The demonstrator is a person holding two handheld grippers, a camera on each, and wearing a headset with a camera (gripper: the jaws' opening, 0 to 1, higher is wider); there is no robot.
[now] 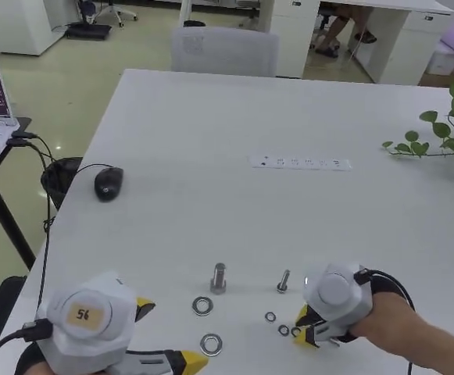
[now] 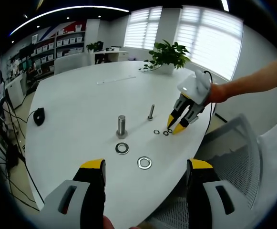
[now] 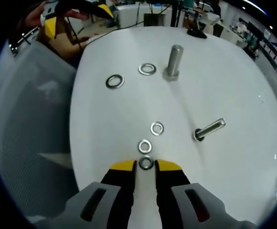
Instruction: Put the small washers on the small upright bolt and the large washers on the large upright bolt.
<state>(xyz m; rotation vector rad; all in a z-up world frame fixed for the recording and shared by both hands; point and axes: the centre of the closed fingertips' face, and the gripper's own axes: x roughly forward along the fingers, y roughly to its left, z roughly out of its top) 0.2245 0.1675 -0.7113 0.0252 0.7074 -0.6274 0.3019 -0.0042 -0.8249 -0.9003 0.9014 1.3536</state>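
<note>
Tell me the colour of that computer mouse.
Black; the mouse shows best in the head view.

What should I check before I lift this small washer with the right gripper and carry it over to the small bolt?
1. Small bolt stands upright with no washer on it: ok.
2. Nearest small washer lies flat between the jaws of the right gripper: ok.
3. Jaws actually pinching that washer: cannot tell.
4. Other two small washers lie ahead of the jaws, out of the pinch: ok.
5. Left gripper is open by the large washers, away from the small bolt: ok.
</note>
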